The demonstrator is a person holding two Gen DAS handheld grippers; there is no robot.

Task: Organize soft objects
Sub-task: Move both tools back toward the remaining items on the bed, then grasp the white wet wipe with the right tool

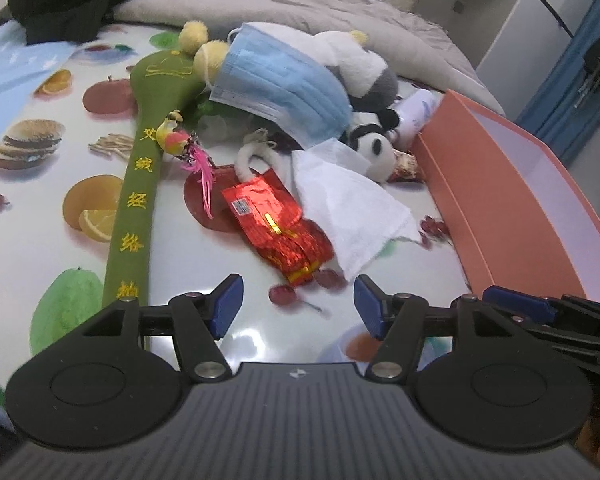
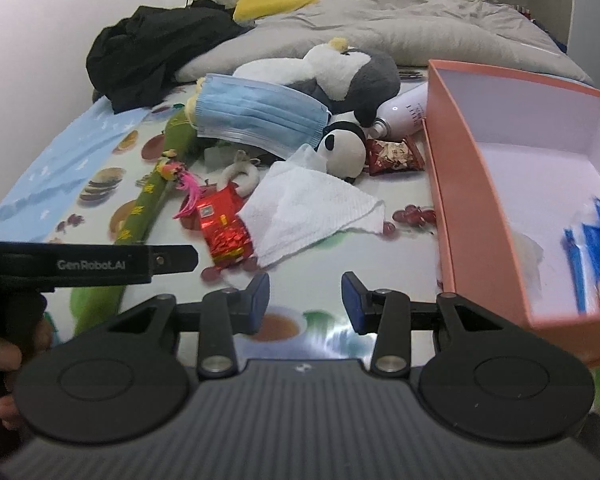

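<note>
A heap of soft things lies on a fruit-print cloth (image 1: 32,216). It holds a white tissue cloth (image 1: 352,208) (image 2: 312,208), a blue face mask (image 1: 284,84) (image 2: 260,112), a small panda plush (image 1: 374,148) (image 2: 342,148) and a grey and white penguin plush (image 1: 360,60) (image 2: 348,68). A red foil packet (image 1: 276,220) (image 2: 224,228) and a long green fabric stick (image 1: 136,184) (image 2: 148,200) lie beside them. My left gripper (image 1: 299,306) hangs open just short of the packet and the cloth. My right gripper (image 2: 305,300) is open too, in front of the cloth. Neither holds anything.
A pink open box (image 1: 500,208) (image 2: 480,200) stands at the right with blue and white items (image 2: 592,256) inside. A toy bird with pink feathers (image 1: 176,140), a white bottle (image 2: 404,112) and a snack packet (image 2: 396,156) lie among the heap. Black clothing (image 2: 152,52) and a grey duvet (image 2: 420,28) lie behind.
</note>
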